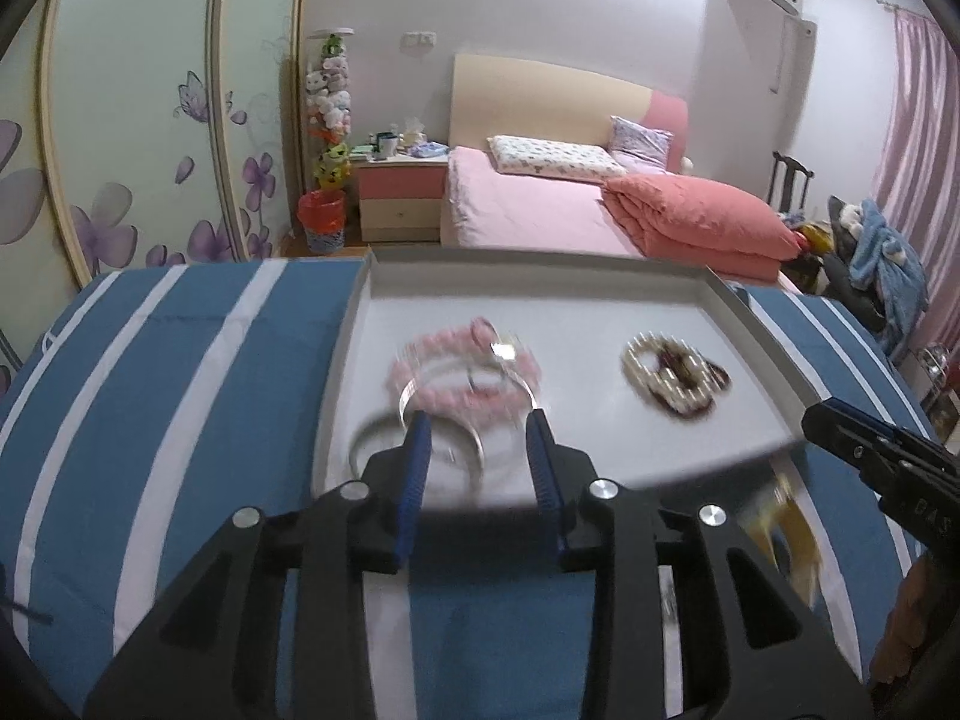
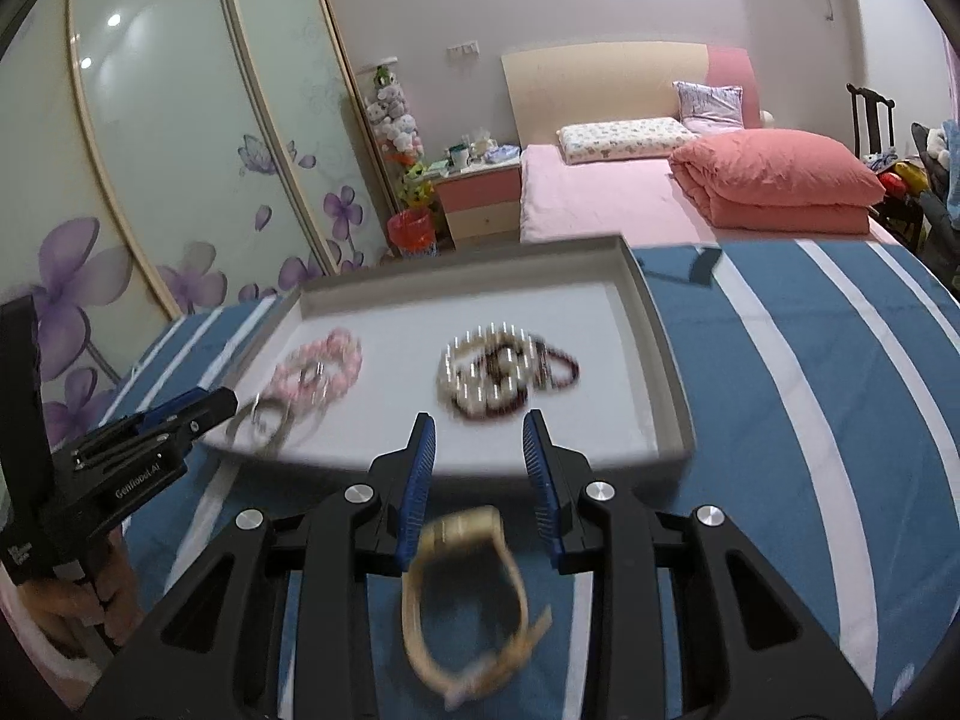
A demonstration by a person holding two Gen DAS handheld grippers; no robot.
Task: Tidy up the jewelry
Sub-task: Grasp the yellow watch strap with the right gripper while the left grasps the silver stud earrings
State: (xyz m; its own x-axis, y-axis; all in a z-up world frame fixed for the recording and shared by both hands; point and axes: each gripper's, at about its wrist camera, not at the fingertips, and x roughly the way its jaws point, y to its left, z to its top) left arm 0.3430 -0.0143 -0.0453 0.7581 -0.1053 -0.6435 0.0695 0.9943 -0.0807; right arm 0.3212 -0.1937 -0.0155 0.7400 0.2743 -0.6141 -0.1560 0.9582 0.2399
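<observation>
A grey tray (image 1: 756,324) (image 2: 666,354) lies on a blue-and-white striped cloth. In it are a pink bead bracelet (image 1: 462,369) (image 2: 321,369), silver bangles (image 1: 444,420) (image 2: 264,420) and a pile of pearl and dark bead bracelets (image 1: 675,375) (image 2: 507,372). My left gripper (image 1: 480,420) is open over the tray's near edge, its fingers astride the silver bangle; it shows from the side in the right wrist view (image 2: 225,405). My right gripper (image 2: 477,423) is open, empty, above a gold watch (image 2: 474,594) on the cloth before the tray. The watch appears blurred in the left view (image 1: 780,534).
The striped cloth (image 1: 180,390) (image 2: 810,420) covers the work surface. Behind are a pink bed (image 1: 570,210), a bedside table (image 1: 399,198), a red bin (image 1: 324,219) and flowered wardrobe doors (image 2: 180,150). The right gripper shows at the left view's right edge (image 1: 810,417).
</observation>
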